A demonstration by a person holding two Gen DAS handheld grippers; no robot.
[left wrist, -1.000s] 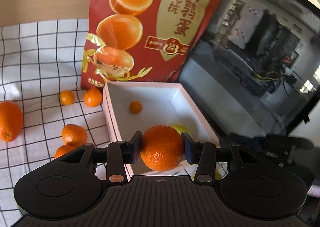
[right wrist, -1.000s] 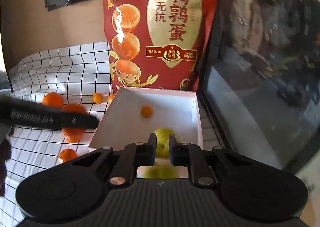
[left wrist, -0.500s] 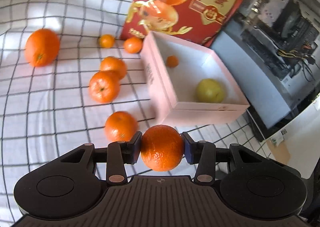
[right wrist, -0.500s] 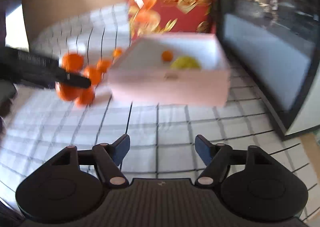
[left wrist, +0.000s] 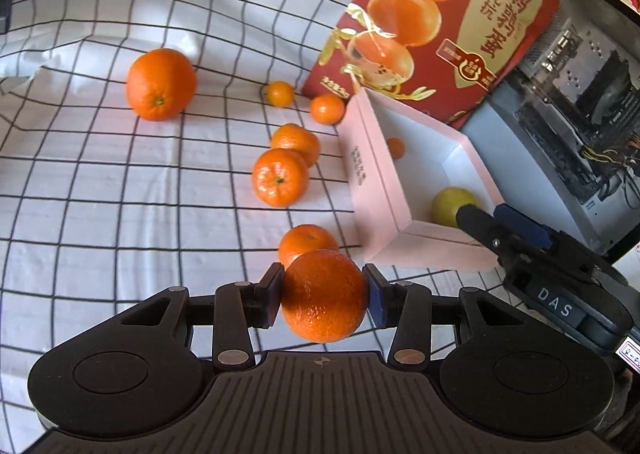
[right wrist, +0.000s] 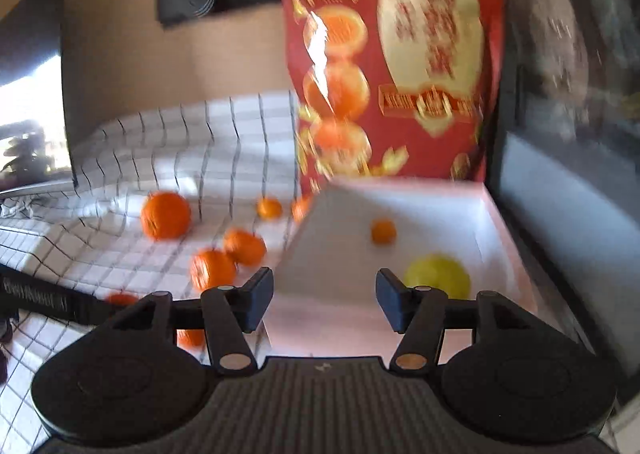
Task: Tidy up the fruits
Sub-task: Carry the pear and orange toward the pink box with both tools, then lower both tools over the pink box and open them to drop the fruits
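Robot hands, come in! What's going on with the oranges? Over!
Left gripper shut on a mandarin, short of the pink box. Right gripper opening, nothing between its jaws. In the box: a yellow-green fruit and a tiny orange. Path looks clear.

A lived-in home desk or room corner: a tabletop under a white grid-checked cloth (left wrist: 100,182), a red snack bag (left wrist: 440,26) printed with Chinese characters, a glass-sided computer case (left wrist: 580,102) with its wiring on show, and a wall power strip (right wrist: 192,2) on a beige wall.
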